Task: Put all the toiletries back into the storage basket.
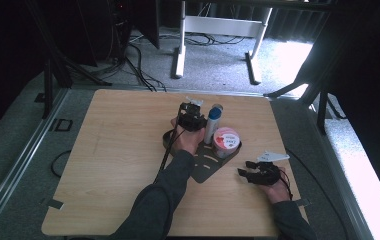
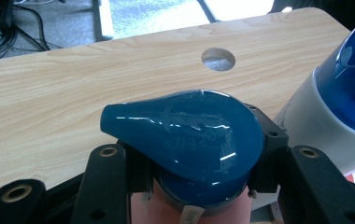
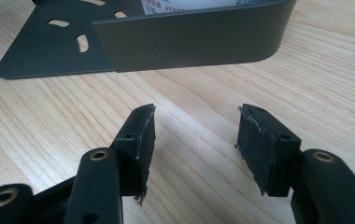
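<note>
Glossy blue teardrop-shaped plastic cap (image 2: 189, 140) on a pink bottle is clamped by left gripper (image 2: 192, 172), at far-left end of the dark metal tray (image 1: 205, 170). Judged light, stiff but slippery; best gripped at cap's round base. Right gripper (image 3: 192, 144) is held apart, empty, just right of tray.

A light wooden table (image 1: 108, 150) with rounded corners carries everything, and it stands on grey carpeted floor (image 1: 8, 150). A round hole (image 2: 218, 59) pierces the tabletop near its far edge. Just past centre toward 3 o'clock lies a dark metal tray (image 1: 209, 167), flat and slotted, with a low bent wall along its 3 o'clock side (image 3: 189, 39). At about 5 o'clock, near the right edge, a small strip of grey tape (image 1: 303, 202) sticks to the wood; another strip (image 1: 54, 203) sits at 7 o'clock.
</note>
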A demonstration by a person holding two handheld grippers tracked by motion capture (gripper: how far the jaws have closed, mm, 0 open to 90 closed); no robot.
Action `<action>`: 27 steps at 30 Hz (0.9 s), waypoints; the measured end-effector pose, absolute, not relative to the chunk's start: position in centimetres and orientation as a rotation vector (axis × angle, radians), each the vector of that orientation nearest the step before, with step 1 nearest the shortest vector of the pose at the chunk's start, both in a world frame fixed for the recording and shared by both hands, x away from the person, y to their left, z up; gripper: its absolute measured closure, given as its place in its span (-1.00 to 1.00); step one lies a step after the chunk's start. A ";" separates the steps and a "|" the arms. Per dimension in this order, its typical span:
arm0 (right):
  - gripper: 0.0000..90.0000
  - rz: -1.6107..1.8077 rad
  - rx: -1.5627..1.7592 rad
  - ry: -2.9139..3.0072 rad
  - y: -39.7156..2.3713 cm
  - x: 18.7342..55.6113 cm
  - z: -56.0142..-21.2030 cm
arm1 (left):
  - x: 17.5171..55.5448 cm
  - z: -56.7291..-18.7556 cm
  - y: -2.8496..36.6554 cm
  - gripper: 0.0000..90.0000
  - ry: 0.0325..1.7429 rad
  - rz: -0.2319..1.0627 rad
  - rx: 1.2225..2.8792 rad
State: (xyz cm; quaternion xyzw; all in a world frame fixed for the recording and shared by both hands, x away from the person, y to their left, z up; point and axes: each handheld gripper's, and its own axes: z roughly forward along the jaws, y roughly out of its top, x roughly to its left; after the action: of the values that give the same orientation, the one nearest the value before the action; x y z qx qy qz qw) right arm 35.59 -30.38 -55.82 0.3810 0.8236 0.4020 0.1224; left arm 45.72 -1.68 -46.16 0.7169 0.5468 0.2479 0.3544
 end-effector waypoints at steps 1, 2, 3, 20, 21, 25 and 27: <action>0.02 1.173 1.112 2.403 -30.4 35.6 -55.8 | 45.7 -46.2 -1.7 0.17 1.410 0.639 1.854; 0.02 1.173 1.112 2.403 -30.4 35.6 -55.8 | 45.7 -46.2 -1.6 0.17 1.408 0.634 1.855; 0.02 1.173 1.111 2.403 -30.4 35.6 -55.8 | 45.7 -46.2 -1.6 0.17 1.405 0.631 1.859; 0.02 1.168 1.110 2.401 -30.3 35.6 -55.8 | 45.7 -46.2 -1.0 0.10 1.356 0.576 1.903; 0.02 1.168 1.109 2.400 -30.3 35.6 -55.8 | 45.7 -46.2 -1.0 0.09 1.358 0.572 1.903; 0.02 1.169 1.111 2.401 -30.3 35.6 -55.8 | 45.8 -46.3 -1.0 0.05 1.360 0.563 1.901; 0.02 1.168 1.110 2.401 -30.3 35.6 -55.8 | 45.7 -46.3 -1.0 0.02 1.351 0.561 1.906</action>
State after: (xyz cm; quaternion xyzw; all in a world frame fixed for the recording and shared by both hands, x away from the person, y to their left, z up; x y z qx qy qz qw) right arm 35.57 -30.32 -55.83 0.3808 0.8238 0.4010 0.1247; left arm 45.70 -1.02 -46.30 0.7398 0.5243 0.2177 0.3612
